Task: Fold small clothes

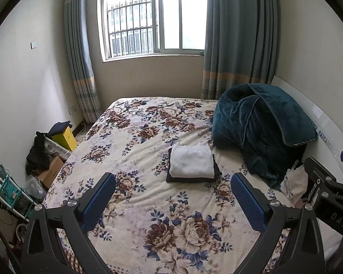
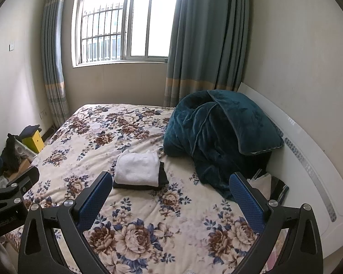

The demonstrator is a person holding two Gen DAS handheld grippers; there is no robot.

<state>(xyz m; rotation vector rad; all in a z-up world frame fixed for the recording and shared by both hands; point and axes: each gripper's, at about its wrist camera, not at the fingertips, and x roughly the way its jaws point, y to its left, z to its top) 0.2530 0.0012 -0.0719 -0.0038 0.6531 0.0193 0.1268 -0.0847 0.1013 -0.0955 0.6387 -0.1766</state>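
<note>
Left wrist view: we hold the left gripper spread wide and empty above the floral bedspread; our right gripper likewise gapes. A folded white garment lies atop a folded black garment beside the teal blanket.

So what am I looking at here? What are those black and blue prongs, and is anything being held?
Those prongs are two hand-held grippers a person carries, one per hand; no robot arm is present. Each picture comes from a camera on one gripper, looking along its blue-padded fingers. One shows the left hand-held gripper, the other the right hand-held gripper. Both are open and hold nothing. On the floral bedspread lies a folded white garment atop a folded black garment. Beside them sits a bunched teal blanket, with more cloth near the headboard.
</note>
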